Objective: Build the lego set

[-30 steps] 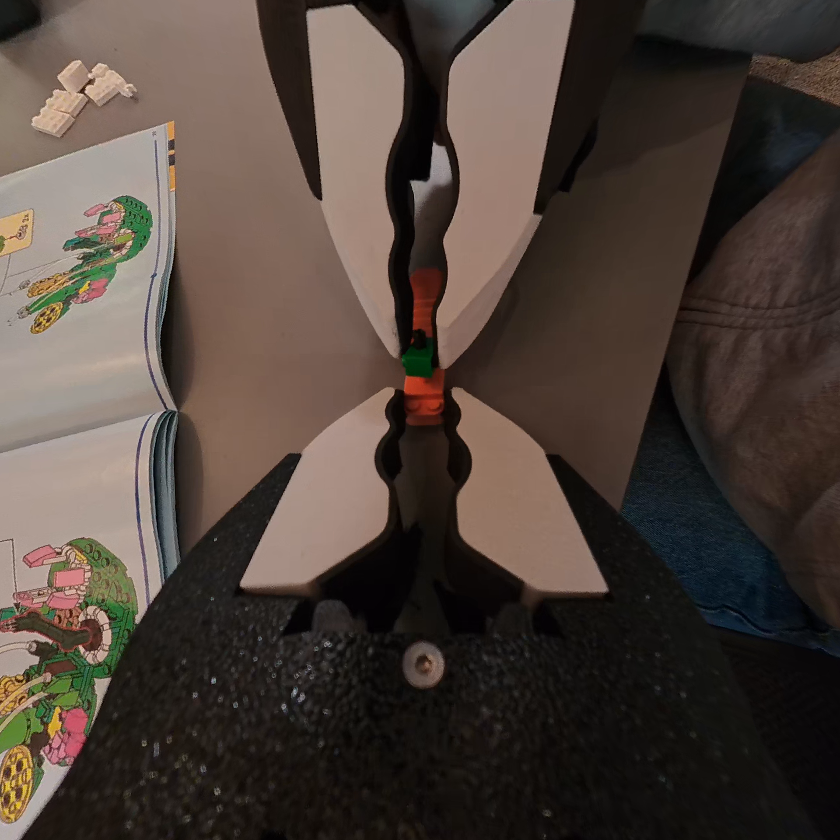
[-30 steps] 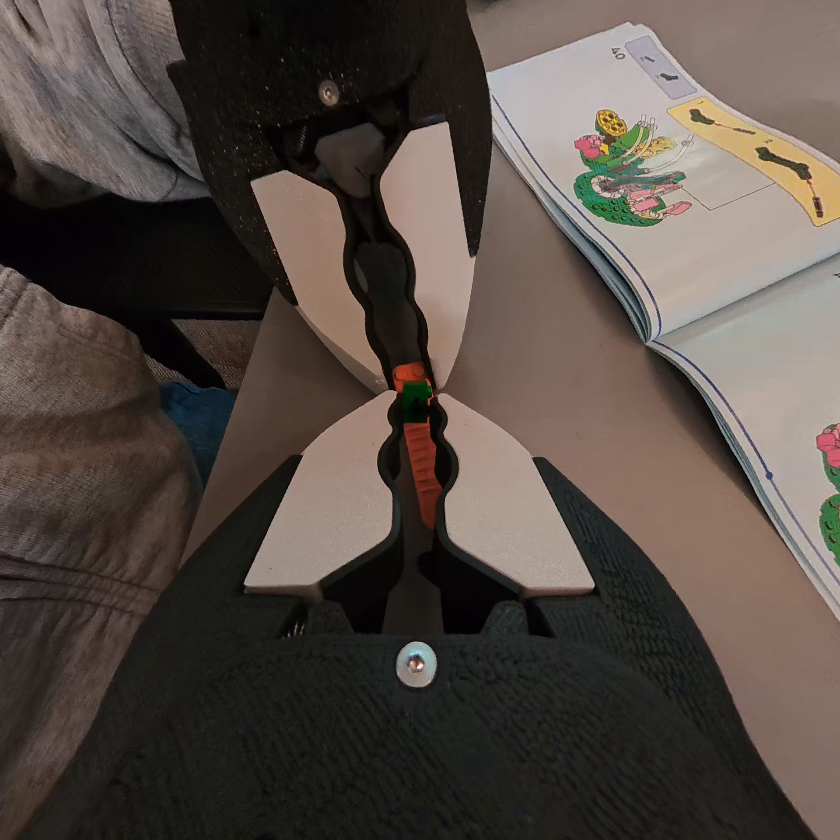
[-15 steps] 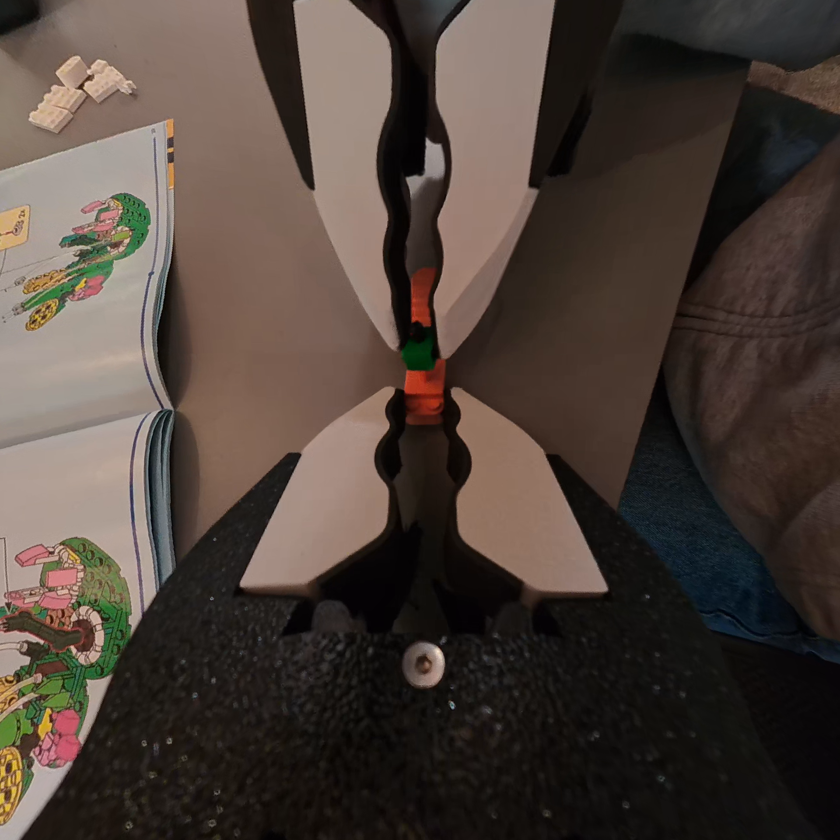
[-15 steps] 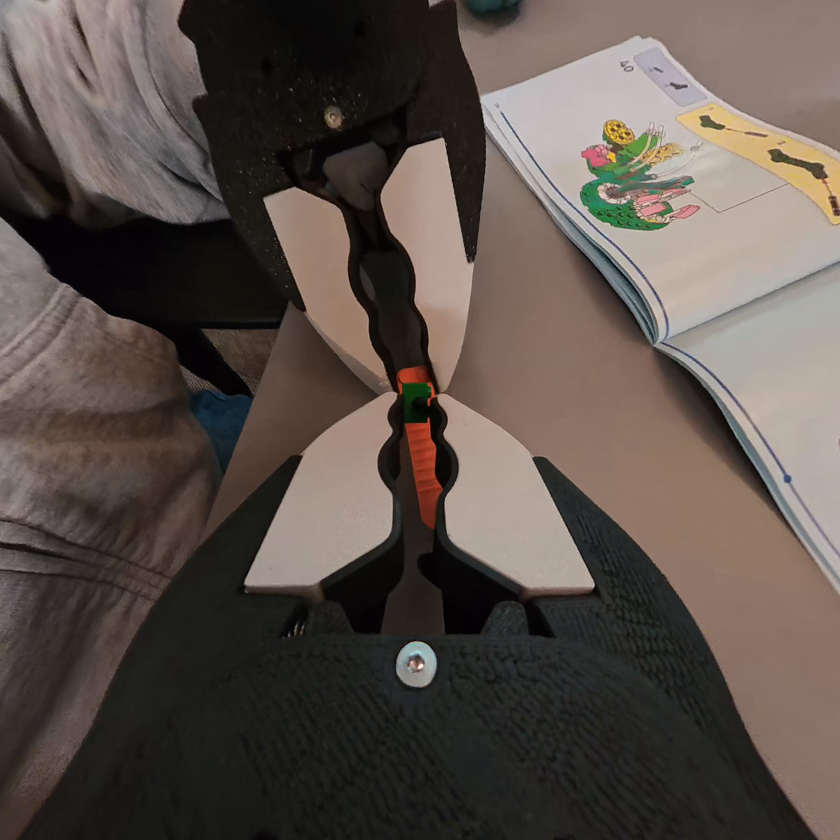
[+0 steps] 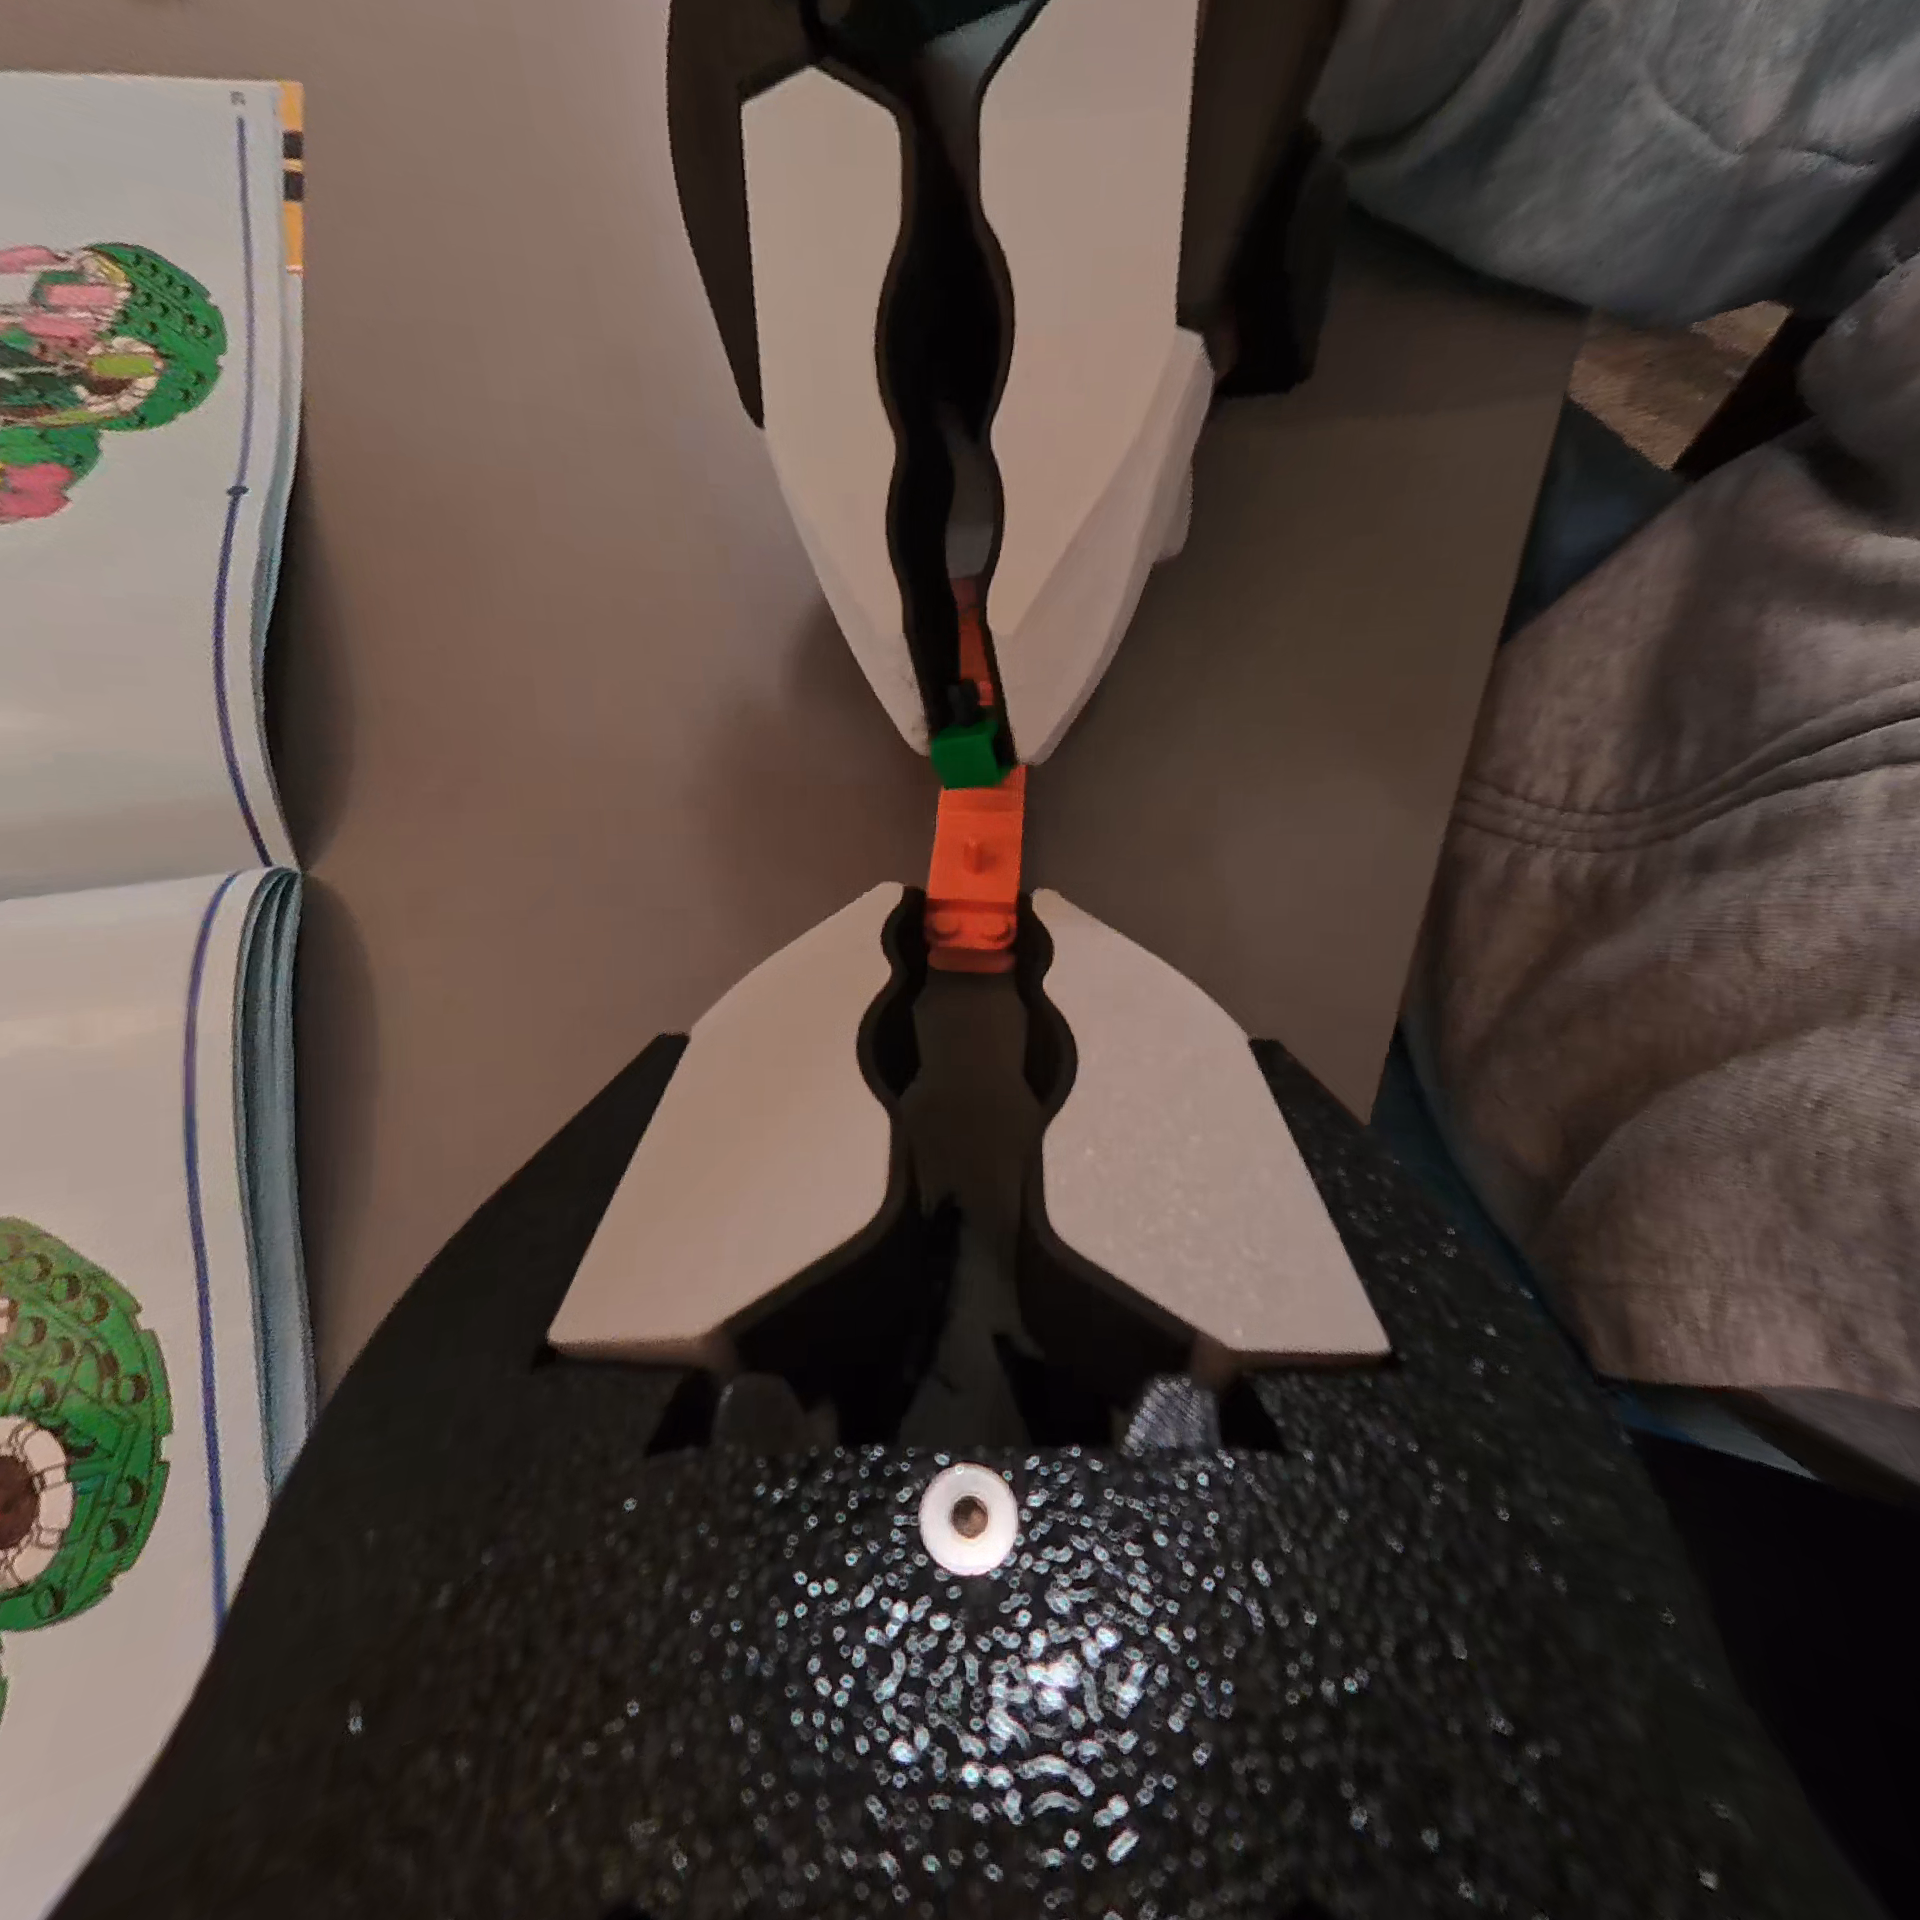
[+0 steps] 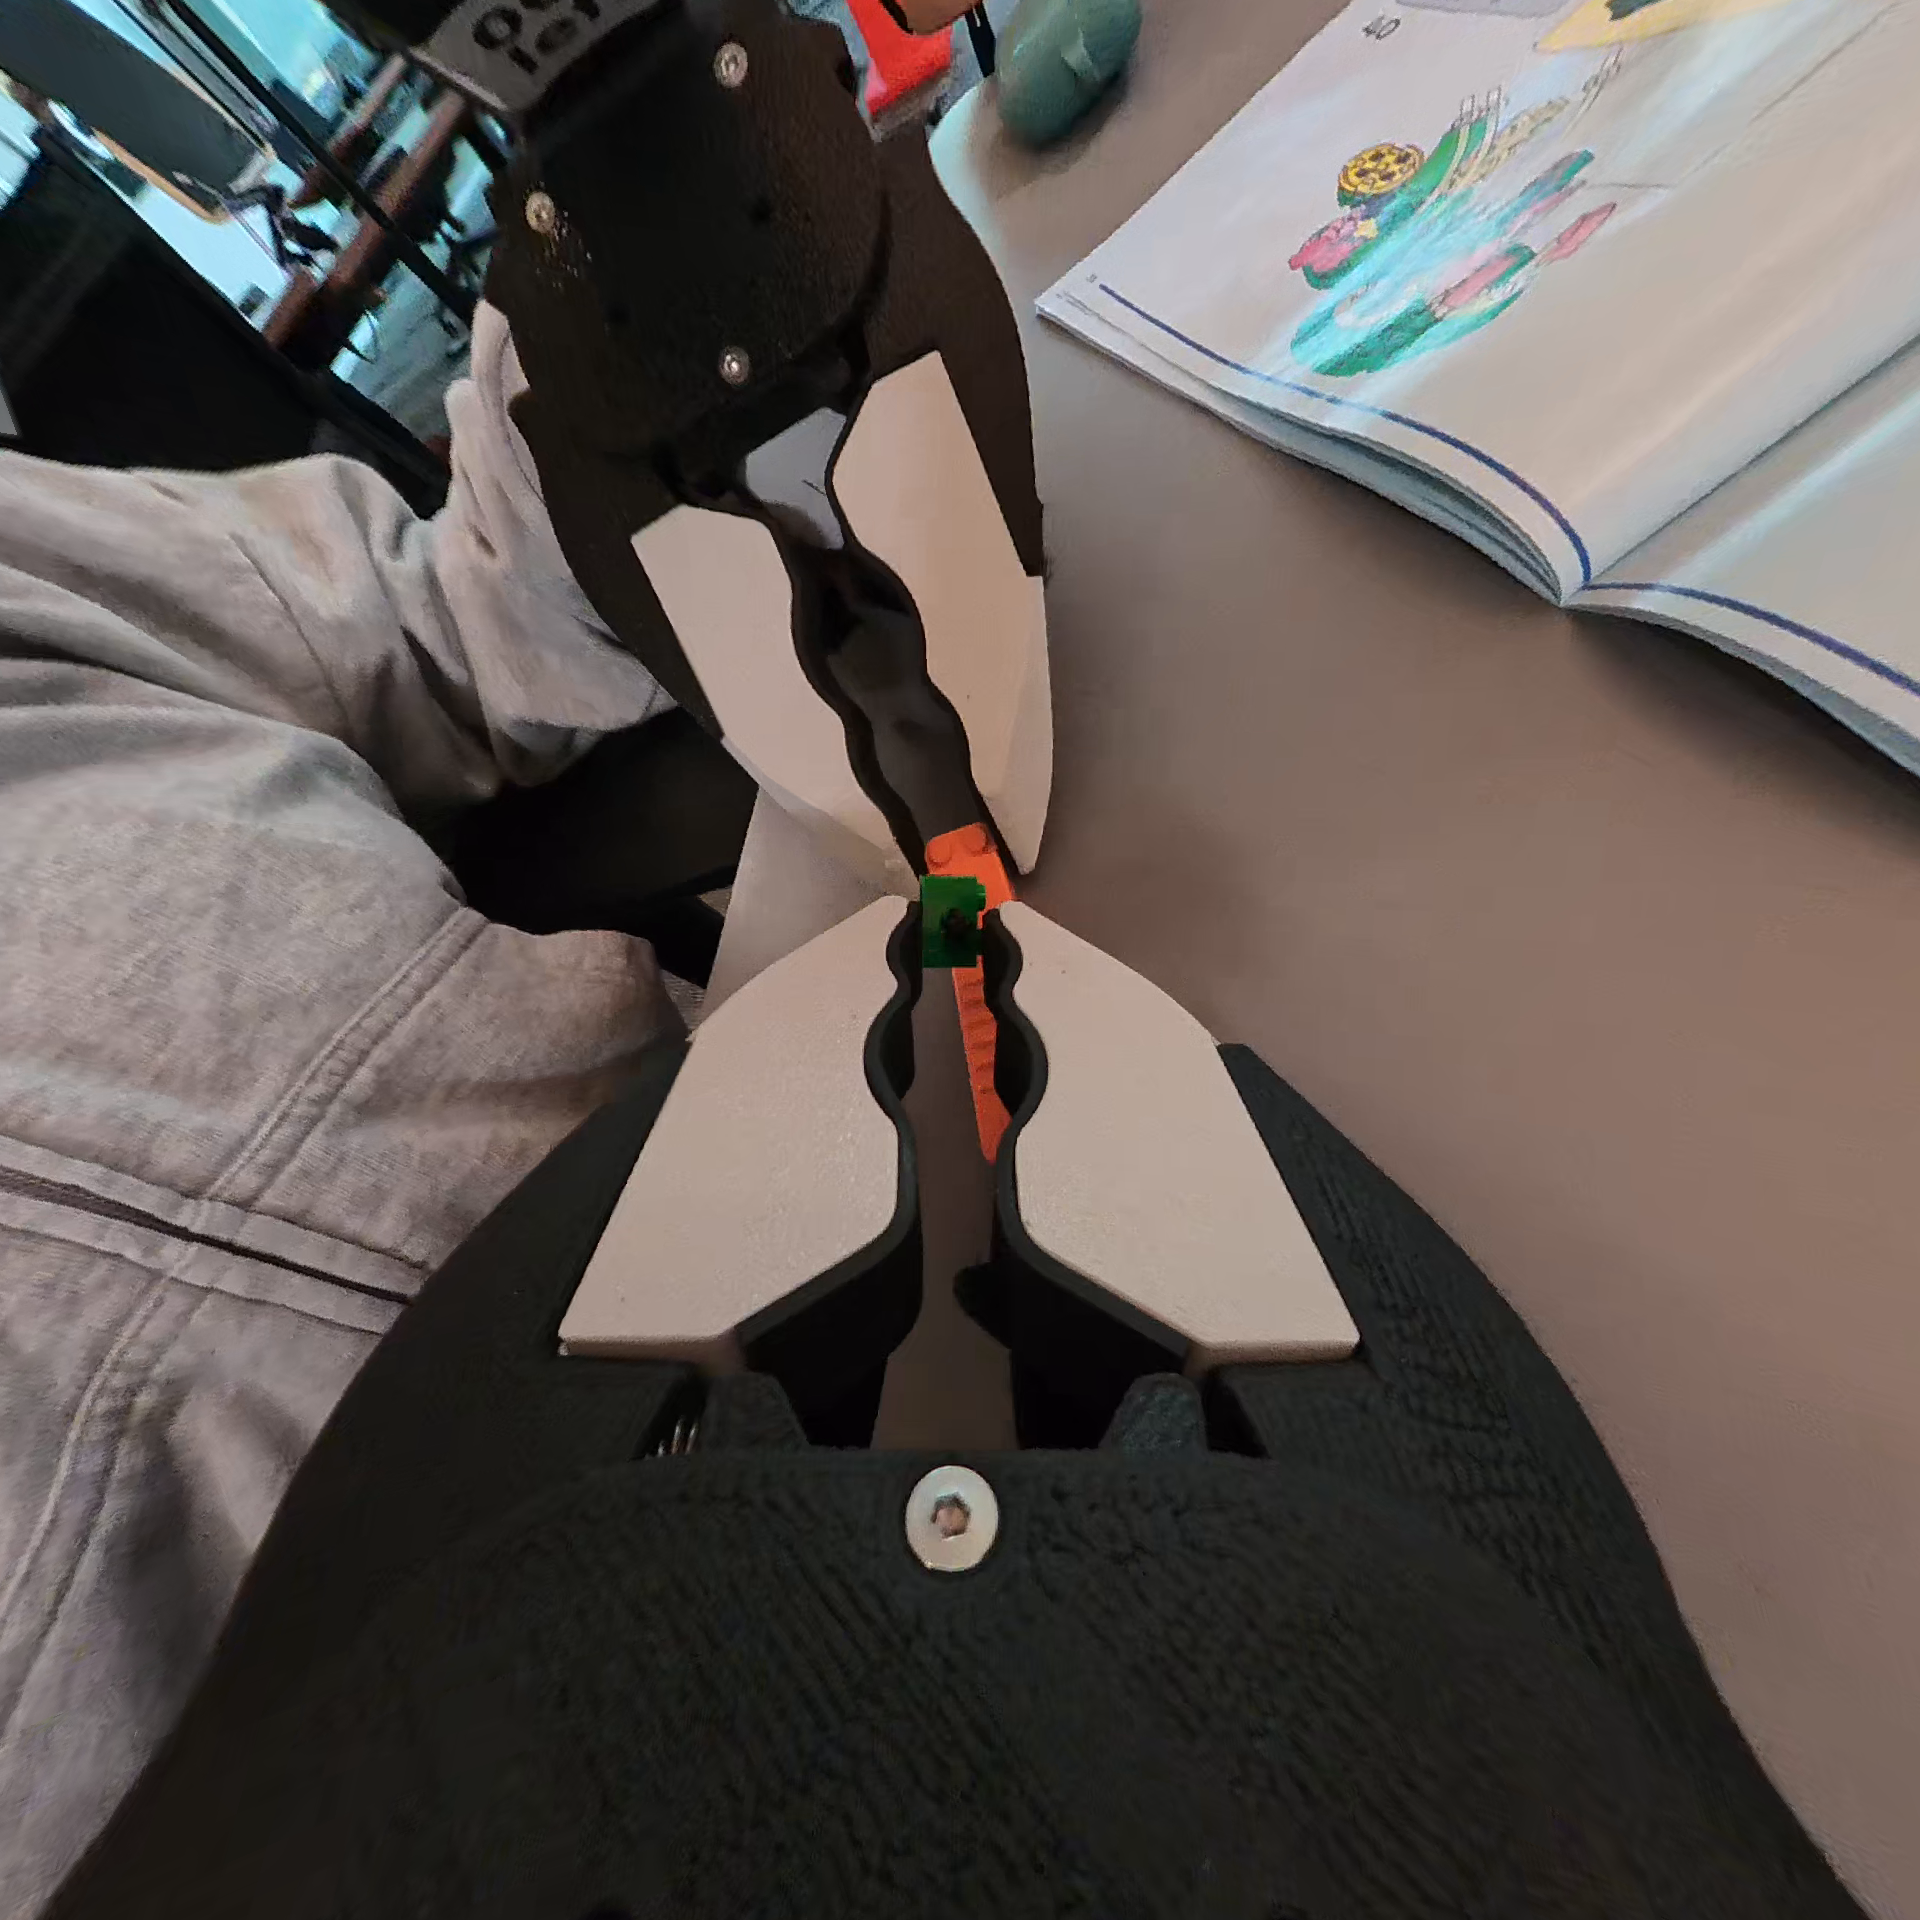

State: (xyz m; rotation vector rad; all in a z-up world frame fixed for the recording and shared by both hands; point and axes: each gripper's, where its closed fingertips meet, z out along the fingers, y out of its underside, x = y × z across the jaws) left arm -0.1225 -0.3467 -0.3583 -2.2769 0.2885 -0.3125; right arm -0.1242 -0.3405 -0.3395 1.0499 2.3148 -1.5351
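The two claws meet tip to tip over the grey desk point(image 5: 582, 644), close to its edge.

The left claw point(image 5: 966, 914) is pinched on one end of an orange Lego piece point(image 5: 975, 862), whose studs show just above the fingertips. In the right wrist view that same claw point(image 6: 961, 857) comes in from the far side, tilted, with the orange end point(image 6: 961, 850) caught at its tip.

The right claw point(image 6: 951, 920) is pinched on a small green brick point(image 6: 948, 923), and a long ribbed orange strip point(image 6: 982, 1049) runs back between its fingers toward the camera. In the left wrist view the right claw point(image 5: 971, 743) reaches in from the far side with the green brick point(image 5: 968, 753) at its tip, sitting against the far end of the orange piece. Whether the green brick is fully pressed on I cannot tell.

An open booklet point(image 5: 125, 644) lies on the desk to the left in the left wrist view, and to the far right point(image 6: 1558, 343) in the right wrist view. Grey clothing point(image 6: 208, 831) of a person sits just past the desk edge.
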